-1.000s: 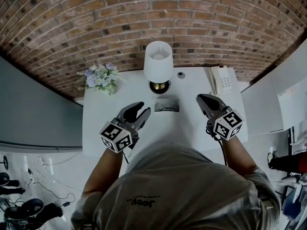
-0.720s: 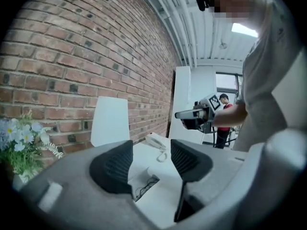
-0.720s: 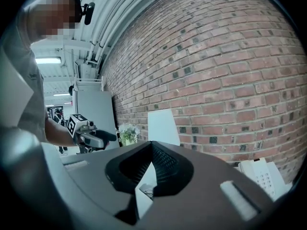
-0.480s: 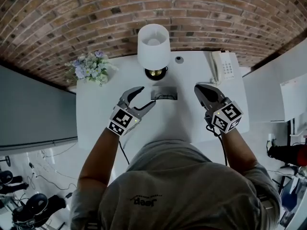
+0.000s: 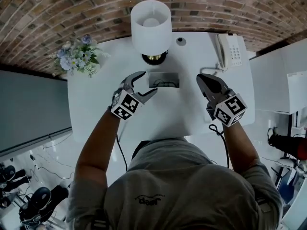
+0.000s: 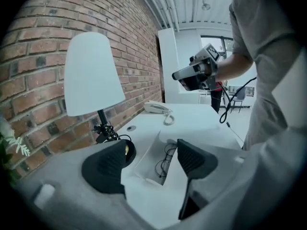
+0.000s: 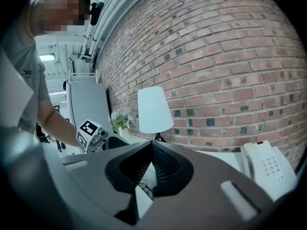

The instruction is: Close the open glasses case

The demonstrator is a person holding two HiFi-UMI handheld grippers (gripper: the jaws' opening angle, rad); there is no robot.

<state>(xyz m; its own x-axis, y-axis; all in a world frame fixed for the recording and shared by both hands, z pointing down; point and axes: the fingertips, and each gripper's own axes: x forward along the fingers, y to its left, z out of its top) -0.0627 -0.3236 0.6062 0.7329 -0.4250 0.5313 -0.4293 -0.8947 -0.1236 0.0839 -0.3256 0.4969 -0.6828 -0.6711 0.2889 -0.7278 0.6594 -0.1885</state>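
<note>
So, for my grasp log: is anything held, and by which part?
Nothing. On the left gripper the jaws have just been opening, empty, short of the glasses case; the right gripper is shut on nothing.

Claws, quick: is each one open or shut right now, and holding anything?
Left claw: open, jaws have just been opening, nothing gripped.
Right claw: shut, empty.

A red-brown brick wall [image 5: 72, 8] runs along the far side. Against it stands a white table [image 5: 96, 114]. It carries a lamp [image 5: 151, 23] with a white shade at far centre, a small bunch of flowers [image 5: 76, 56] at the far left corner and a white telephone [image 5: 231, 49] at the far right. A grey panel [image 5: 29, 109] flanks the table on the left and a white cabinet [image 5: 280, 80] on the right. Dark cables [image 5: 36, 200] lie on the pale floor [image 5: 53, 157] at near left.
</note>
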